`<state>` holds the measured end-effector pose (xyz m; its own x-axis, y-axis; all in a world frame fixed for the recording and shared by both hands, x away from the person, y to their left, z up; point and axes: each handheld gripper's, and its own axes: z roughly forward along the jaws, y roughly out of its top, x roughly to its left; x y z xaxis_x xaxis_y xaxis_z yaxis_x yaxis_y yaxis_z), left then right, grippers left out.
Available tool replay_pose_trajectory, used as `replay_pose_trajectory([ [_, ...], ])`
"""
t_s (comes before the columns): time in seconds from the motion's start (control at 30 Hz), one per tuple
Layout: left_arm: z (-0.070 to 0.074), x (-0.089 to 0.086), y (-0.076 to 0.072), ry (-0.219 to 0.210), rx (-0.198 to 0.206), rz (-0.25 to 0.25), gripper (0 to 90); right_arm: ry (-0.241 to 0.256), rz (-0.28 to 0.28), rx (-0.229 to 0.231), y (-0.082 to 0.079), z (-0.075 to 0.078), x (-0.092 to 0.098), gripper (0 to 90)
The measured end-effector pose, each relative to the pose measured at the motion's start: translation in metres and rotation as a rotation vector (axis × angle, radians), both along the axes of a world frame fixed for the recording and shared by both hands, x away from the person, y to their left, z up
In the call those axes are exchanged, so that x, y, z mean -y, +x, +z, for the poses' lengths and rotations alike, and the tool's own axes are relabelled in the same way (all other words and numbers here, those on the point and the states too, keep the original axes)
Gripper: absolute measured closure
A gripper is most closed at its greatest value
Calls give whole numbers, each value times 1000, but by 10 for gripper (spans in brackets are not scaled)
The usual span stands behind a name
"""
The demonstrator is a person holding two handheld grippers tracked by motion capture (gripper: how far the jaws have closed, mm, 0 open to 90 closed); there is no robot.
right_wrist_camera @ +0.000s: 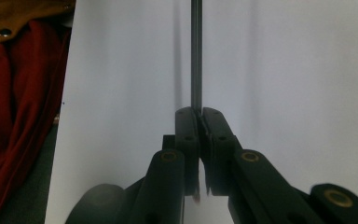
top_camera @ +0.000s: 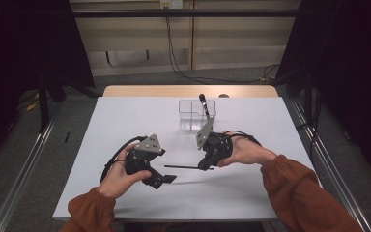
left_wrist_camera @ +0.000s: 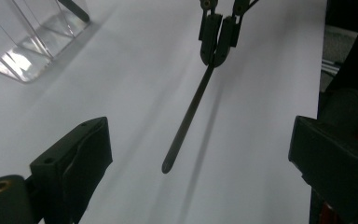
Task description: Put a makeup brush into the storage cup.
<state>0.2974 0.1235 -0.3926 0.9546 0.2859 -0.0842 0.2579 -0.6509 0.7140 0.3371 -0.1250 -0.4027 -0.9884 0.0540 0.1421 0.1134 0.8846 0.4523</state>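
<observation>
A thin dark rod [top_camera: 183, 167] hangs level just above the white table [top_camera: 125, 121], and my right gripper [top_camera: 204, 166] is shut on its right end. In the right gripper view the rod [right_wrist_camera: 196, 51] runs straight up from my closed right gripper [right_wrist_camera: 200, 116]. My left gripper [top_camera: 166, 179] stands open just left of and below the rod's free tip. In the left gripper view the rod [left_wrist_camera: 189, 116] slants down between the wide-apart jaws of my left gripper [left_wrist_camera: 200, 140], with its tip still ahead of them, and the right gripper [left_wrist_camera: 216, 46] clamps its far end.
A clear compartmented container [top_camera: 196, 115] stands behind the right gripper, with a black-handled tool [top_camera: 204, 104] leaning in it. The container [left_wrist_camera: 28, 46] also sits at the top left of the left gripper view. A rust-coloured sleeve [right_wrist_camera: 14, 93] lies along the table's near edge.
</observation>
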Motion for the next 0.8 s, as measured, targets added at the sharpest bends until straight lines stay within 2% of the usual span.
replay_pose_trajectory([
  [0.03, -2, 1, 1, 1, -14, -2, 57, 1, 8, 0, 0, -1, -1, 863],
  [0.2, -8, 5, 8, 71, -48, -38, 58, -17, 27, -2, 1, 1, -6, 863],
  [0.33, -10, 10, 10, 116, -72, -86, 59, -32, 34, -6, 2, 2, -8, 863],
  [0.4, -10, 12, 9, 134, -78, -98, 55, -41, 30, -8, 3, 2, -9, 863],
  [0.63, -15, 21, 10, 235, -82, -106, 74, -58, 42, -15, 3, 2, -10, 863],
  [0.73, -13, 23, 11, 257, -76, -137, 142, -56, 58, -11, 3, 2, -11, 863],
  [0.8, -13, 25, 11, 248, -70, -137, 257, -62, 60, -16, 2, 2, -12, 863],
])
